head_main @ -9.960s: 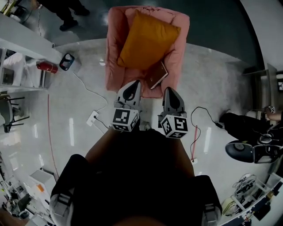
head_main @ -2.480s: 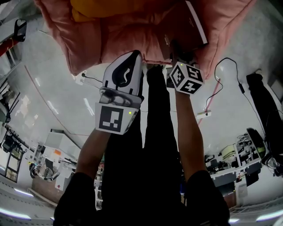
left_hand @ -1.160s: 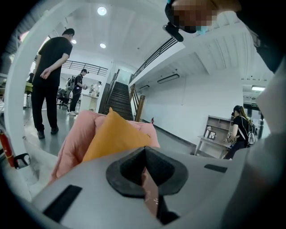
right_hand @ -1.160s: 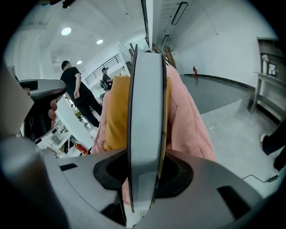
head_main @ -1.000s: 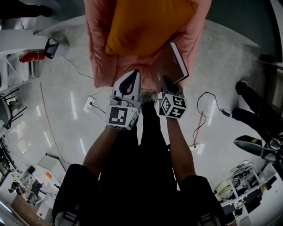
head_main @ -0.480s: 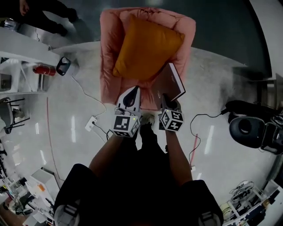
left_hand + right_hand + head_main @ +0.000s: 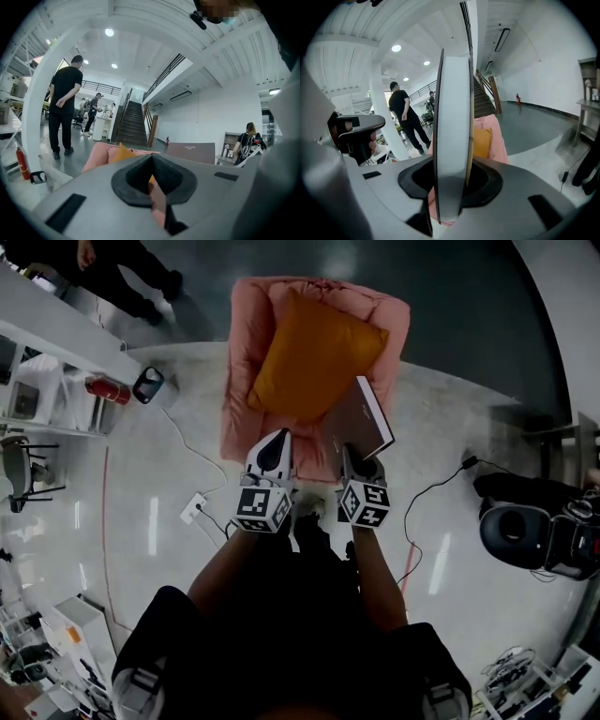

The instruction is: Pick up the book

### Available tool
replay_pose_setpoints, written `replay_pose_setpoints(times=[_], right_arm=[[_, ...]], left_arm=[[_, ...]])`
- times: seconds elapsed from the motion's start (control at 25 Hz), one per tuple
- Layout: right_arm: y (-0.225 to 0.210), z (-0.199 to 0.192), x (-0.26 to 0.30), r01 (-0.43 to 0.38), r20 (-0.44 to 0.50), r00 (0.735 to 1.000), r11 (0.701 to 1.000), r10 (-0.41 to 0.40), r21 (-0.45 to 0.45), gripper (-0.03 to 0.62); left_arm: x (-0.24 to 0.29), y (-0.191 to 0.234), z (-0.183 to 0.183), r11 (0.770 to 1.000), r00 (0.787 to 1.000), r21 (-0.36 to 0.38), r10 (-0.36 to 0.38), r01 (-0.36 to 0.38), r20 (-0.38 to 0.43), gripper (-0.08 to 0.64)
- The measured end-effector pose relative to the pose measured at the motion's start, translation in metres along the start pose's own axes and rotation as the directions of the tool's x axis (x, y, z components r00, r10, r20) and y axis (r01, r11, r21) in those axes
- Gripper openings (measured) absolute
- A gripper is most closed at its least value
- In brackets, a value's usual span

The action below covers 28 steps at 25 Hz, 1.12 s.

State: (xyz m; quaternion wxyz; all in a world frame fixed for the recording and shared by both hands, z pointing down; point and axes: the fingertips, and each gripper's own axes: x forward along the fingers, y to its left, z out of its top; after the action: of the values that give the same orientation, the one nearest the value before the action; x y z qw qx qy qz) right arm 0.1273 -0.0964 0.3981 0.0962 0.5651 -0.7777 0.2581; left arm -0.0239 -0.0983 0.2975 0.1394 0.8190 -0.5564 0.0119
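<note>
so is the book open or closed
Closed: the book shows one solid page block between both covers, clamped in the right gripper.

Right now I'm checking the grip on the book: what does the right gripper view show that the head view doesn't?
Only the right gripper view: the book edge-on, white pages showing, clamped in the right gripper, and a staircase behind. Only the head view: the book's dark cover, the marker cubes, a floor socket. Both: the book, the pink armchair, the orange cushion.
</note>
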Motion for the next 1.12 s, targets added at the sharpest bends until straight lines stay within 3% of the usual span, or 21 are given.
replay_pose_setpoints(times=[0.6,0.92,1.12], right_arm=[[0.056,0.058,-0.086,0.002,0.166,0.986,0.996,0.013,-0.087,0.140],[0.100,0.063,-0.107,-0.006,0.225,0.974,0.995,0.028,-0.100,0.140],[0.104,0.057,-0.105,-0.007,0.209,0.977,0.995,0.027,-0.098,0.140]], left_arm=[[-0.060,-0.018,0.053,0.996,0.990,0.024,-0.085,0.082,0.114,0.003],[-0.080,-0.004,0.054,0.994,0.989,0.028,-0.105,0.102,0.107,0.003],[-0.077,0.004,0.052,0.995,0.990,0.026,-0.103,0.101,0.100,0.003]])
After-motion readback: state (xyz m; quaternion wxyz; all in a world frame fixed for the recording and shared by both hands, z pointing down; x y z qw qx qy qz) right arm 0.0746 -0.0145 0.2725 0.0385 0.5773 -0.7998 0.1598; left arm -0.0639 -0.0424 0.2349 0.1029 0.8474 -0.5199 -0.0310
